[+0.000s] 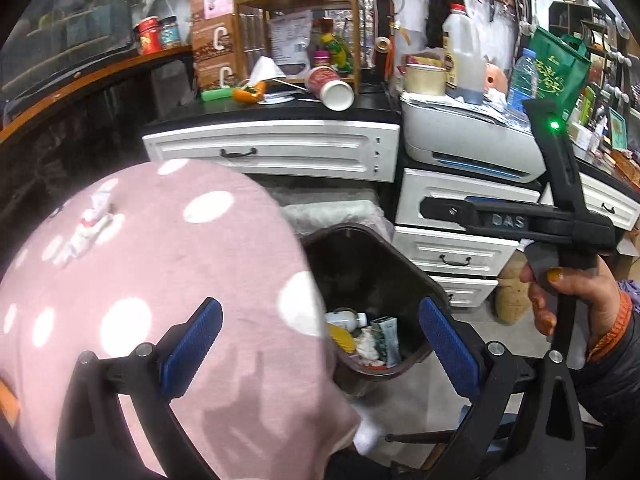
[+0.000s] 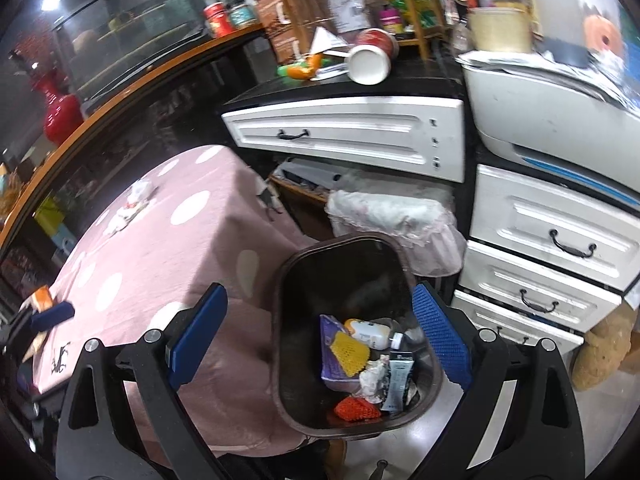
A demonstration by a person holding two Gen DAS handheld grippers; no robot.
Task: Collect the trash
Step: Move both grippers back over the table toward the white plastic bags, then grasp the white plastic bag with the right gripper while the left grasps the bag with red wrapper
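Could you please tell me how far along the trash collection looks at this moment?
Done: the dark bin already holds a small white bottle, yellow mesh, orange-red mesh and crumpled paper. In hand: nothing; the left tongs and right tongs are open and empty. Left: a tipped paper cup and orange peel on the black countertop.

Open tongs point(image 2: 320, 344), empty, above trash bin point(image 2: 288, 280), bottle point(image 2: 370, 334) inside

My left gripper point(image 1: 320, 344) and right gripper point(image 2: 320, 338) have black frames, silver screws and blue textured pads point(image 1: 448, 350). My hand point(image 1: 576, 296) wears an orange cuff under a dark quilted sleeve point(image 1: 612, 376).
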